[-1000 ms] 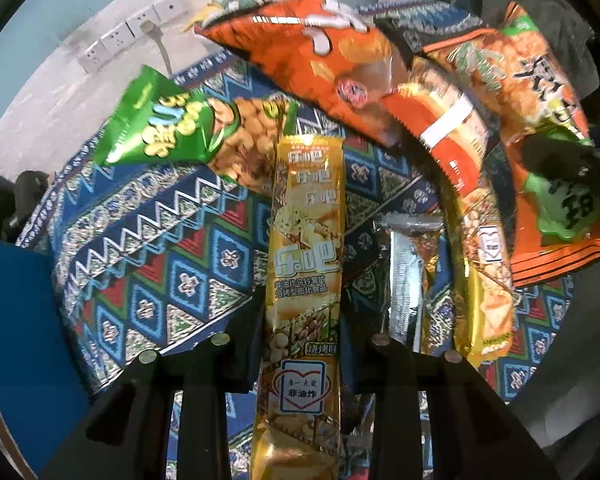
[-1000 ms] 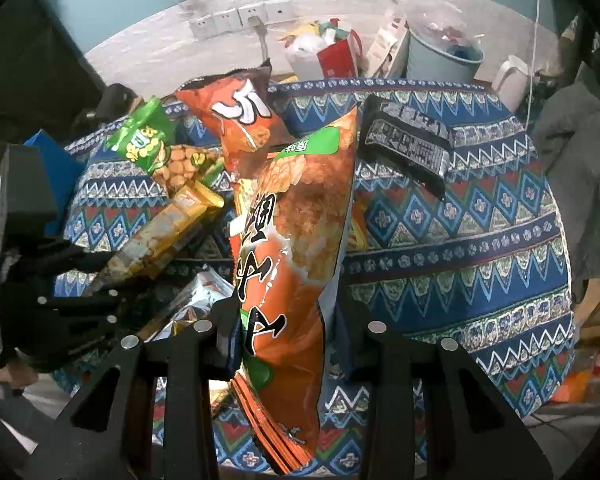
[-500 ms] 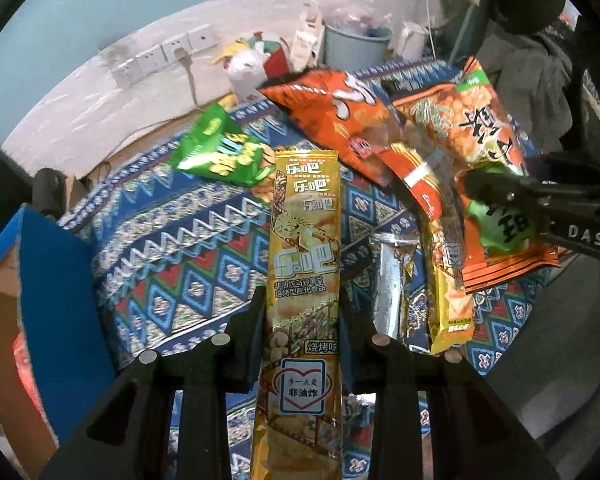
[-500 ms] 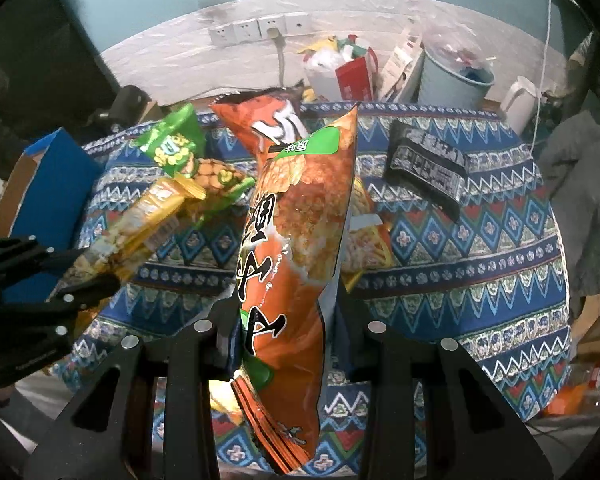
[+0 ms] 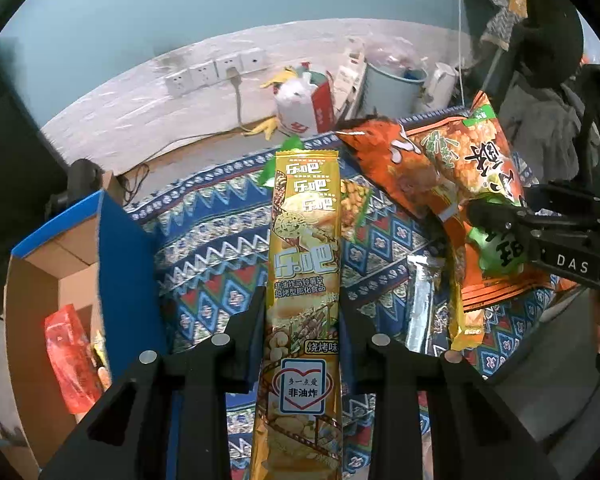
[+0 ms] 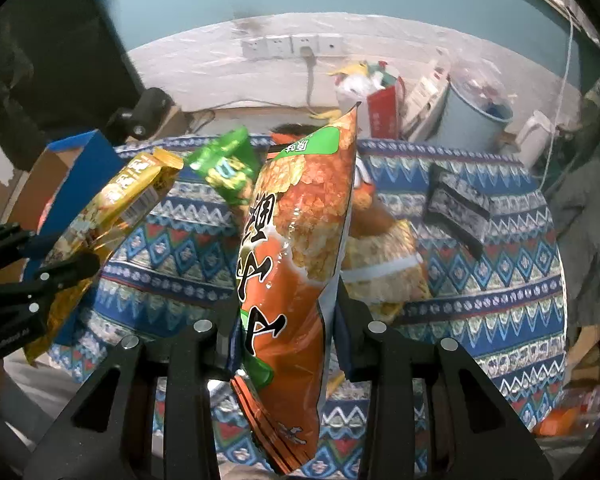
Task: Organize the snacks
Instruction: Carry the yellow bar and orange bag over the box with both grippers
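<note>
Snacks are mid-sort: left tool (image 5: 302, 316) grips yellow packet (image 5: 305, 264), right tool (image 6: 284, 320) grips orange bag (image 6: 296, 264); several lie beside the box (image 5: 72, 264).

surface: patterned tablecloth (image 6: 500, 280) | on it: green bag (image 6: 228, 170), black packet (image 6: 456, 208), silver packet (image 5: 420, 300)

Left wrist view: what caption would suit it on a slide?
Left gripper clamps a yellow snack pack above the patterned tablecloth.
</note>
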`<state>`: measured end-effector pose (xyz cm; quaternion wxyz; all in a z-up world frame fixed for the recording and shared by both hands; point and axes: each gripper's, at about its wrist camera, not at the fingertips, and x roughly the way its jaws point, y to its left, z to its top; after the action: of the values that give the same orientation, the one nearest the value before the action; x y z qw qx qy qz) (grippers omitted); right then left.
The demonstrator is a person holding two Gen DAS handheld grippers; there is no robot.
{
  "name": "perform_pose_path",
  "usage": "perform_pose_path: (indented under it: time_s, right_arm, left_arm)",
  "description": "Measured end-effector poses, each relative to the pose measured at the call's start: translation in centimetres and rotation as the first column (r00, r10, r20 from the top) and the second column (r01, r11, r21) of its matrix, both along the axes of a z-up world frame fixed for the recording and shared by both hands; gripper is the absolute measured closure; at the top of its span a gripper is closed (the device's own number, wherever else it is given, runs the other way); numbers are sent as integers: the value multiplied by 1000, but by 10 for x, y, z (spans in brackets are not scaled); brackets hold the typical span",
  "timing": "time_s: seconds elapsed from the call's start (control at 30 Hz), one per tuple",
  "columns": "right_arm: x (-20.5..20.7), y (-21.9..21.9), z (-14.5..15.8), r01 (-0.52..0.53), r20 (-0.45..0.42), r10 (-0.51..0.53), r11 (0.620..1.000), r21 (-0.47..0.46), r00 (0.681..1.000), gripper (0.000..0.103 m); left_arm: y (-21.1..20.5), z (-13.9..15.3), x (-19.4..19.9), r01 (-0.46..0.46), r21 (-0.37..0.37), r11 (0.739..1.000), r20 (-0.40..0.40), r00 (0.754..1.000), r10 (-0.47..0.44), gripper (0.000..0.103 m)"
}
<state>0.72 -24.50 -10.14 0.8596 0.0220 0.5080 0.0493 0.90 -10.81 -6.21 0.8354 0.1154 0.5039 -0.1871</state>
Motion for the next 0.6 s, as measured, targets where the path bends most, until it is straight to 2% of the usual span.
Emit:
perform_pose_path:
  time_s: [0.6]
  right_arm:
    - [24,72,28,-108,31,107,994,9,994,68]
  left_arm:
    - [66,32,1,-110,-55,992,69,991,113,72]
